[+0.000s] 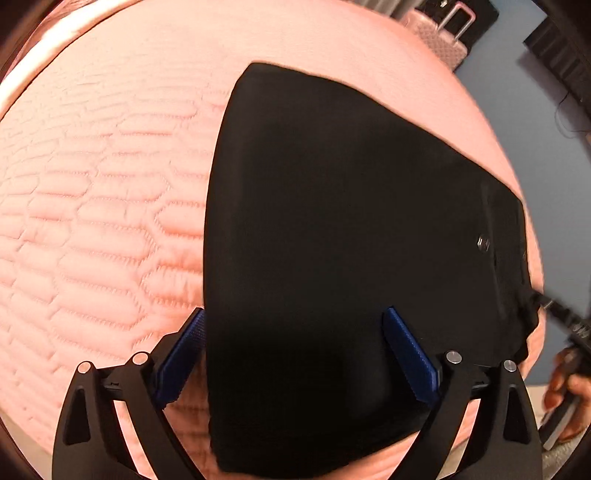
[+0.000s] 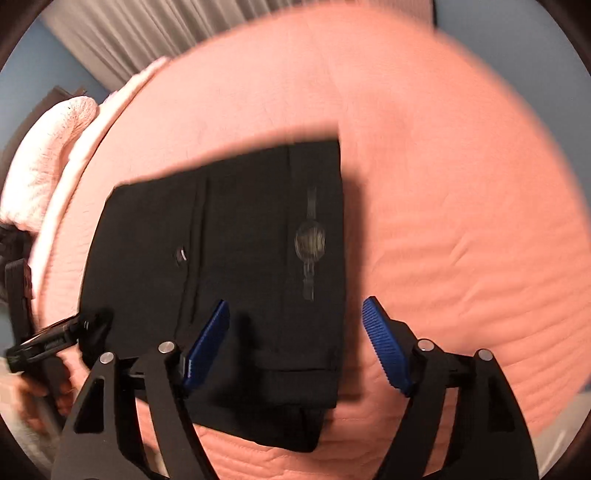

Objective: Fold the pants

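Black pants [image 1: 332, 221] lie folded into a flat block on a pink quilted bed [image 1: 103, 206]. My left gripper [image 1: 295, 310] hovers open over their near part; its blue pads [image 1: 402, 343] stand wide apart, one at the pants' left edge. In the right wrist view the pants [image 2: 229, 229] show a rivet and a pale logo [image 2: 310, 240]. My right gripper [image 2: 295, 302] is open above their right edge, with one pad over the cloth and the other over the bedspread [image 2: 461, 184]. Neither gripper's pads press on the cloth. Each view shows the other hand-held gripper at its edge.
A pink suitcase [image 1: 443, 33] stands beyond the bed's far corner on a blue floor [image 1: 517, 103]. A white knitted blanket or pillow [image 2: 55, 147] lies at the bed's left end under a grey curtain [image 2: 147, 33]. A person's hand [image 1: 565, 391] shows at the right.
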`<state>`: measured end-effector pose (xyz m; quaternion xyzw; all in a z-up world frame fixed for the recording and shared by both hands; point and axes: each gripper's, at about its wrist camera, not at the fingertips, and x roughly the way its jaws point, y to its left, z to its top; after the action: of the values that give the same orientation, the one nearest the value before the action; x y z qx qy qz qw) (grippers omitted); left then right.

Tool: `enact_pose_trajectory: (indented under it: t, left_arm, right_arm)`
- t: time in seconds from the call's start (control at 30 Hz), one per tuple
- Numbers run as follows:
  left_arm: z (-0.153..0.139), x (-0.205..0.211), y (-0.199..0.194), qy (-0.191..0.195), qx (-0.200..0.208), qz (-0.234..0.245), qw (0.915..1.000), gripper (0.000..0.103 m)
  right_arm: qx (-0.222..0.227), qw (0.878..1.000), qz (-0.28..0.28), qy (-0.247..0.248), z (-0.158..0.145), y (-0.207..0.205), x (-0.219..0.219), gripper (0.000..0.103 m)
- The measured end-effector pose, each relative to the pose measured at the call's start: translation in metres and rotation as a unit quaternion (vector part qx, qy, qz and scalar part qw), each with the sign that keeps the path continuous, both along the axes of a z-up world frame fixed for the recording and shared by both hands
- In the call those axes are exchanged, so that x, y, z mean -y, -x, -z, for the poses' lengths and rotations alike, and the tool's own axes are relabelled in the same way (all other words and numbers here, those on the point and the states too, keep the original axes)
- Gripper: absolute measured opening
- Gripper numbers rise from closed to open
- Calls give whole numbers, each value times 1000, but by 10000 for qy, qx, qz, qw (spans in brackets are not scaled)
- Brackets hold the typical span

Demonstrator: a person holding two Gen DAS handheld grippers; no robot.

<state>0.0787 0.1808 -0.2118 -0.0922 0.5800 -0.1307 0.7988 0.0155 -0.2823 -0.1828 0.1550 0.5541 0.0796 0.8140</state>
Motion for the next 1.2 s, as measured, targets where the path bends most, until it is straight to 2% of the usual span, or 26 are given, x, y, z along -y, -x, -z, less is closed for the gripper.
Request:
enact_pose_trajectory:
  t: [0.03, 0.07, 0.13, 0.17, 0.2, 0.23, 0.33, 0.43, 0.5, 0.57, 0.67, 0.7, 0.73, 0.77, 0.8, 0.87, 0.9, 0.97, 1.0, 1.07, 1.1, 1.13, 1.2]
  left_arm:
    - [-2, 8, -1, -97, 48, 200, 9997, 86]
    - [-4, 16, -3, -204, 89, 263, 9994, 84]
    - [-8, 27, -5, -278, 144, 279, 9991, 70]
    - [-11, 29, -6, -257, 181, 258, 9992, 63]
    - [-14, 29, -6, -256, 225, 211, 9992, 42]
    - [-20, 28, -8, -291, 279, 179, 9990, 21]
    - [-39, 25, -20, -141, 380, 114, 9991, 15]
    - [-72, 30, -35, -245, 869, 135, 9958, 15]
    - [-88, 29, -50, -296, 1132, 101, 9931, 15]
    - [-109, 27, -69, -342, 1390, 27, 9897, 15]
    - [-136, 26, -99, -537, 1725, -72, 9835, 16]
    - [-136, 28, -112, -715, 1776, -37, 9815, 18]
    - [-131, 23, -124, -836, 1733, -13, 9813, 26]
    - [-118, 22, -137, -1027, 1559, 34, 9824, 31]
    - [-102, 18, -148, -1300, 1350, -44, 9823, 38]
    - [-83, 5, -161, -2004, 1012, -290, 9740, 38]
    - [-81, -5, -160, -2249, 1052, -404, 9678, 35]
    - [-101, -17, -159, -2051, 1359, -517, 9679, 35]
    - [-109, -17, -166, -1906, 1425, -556, 9697, 35]
    - [-129, -2, -188, -1622, 1540, -442, 9737, 35]
    - [-135, 5, -195, -1579, 1569, -343, 9743, 42]
    - [-135, 20, -208, -1548, 1547, -232, 9755, 56]
    - [-117, 54, -243, -1502, 1175, -42, 9816, 59]
  right_arm:
    - [-15, 9996, -45, -264, 9, -1, 0, 62]
    - [78, 9994, -16, -324, 11, -1, 0, 63]
    - [124, 9991, -21, -402, 14, -5, -2, 54]
    - [110, 9985, -59, -524, 12, -6, -4, 38]
    - [108, 9984, -94, -555, 9, -8, -7, 29]
    - [154, 9988, -177, -428, 3, -10, -13, 27]
    - [353, 9989, -292, -80, -17, -10, -36, 22]
    - [888, 9952, -412, 25, -55, -13, -53, 21]
    - [1121, 9921, -551, 92, -72, -31, -62, 21]
    - [1417, 9879, -622, 76, -95, -59, -69, 21]
    - [1704, 9831, -675, 13, -111, -105, -81, 21]
    - [1685, 9832, -699, 19, -108, -119, -84, 24]
    - [1601, 9850, -638, -28, -100, -130, -83, 27]
    - [1331, 9895, -567, -63, -79, -151, -82, 37]
    - [1115, 9927, -461, 91, -64, -162, -80, 40]
    - [768, 9940, -100, 769, -38, -166, -64, 40]
    - [788, 9922, 118, 963, -36, -161, -53, 41]
    - [1158, 9893, 346, 813, -52, -152, -43, 39]
    - [1267, 9889, 298, 716, -60, -154, -46, 35]
    - [1446, 9875, -86, 615, -76, -174, -73, 34]
    - [1507, 9862, -326, 601, -80, -190, -93, 34]
    - [1544, 9850, -508, 582, -80, -203, -111, 34]
    - [1448, 9840, -847, 603, -64, -235, -147, 33]
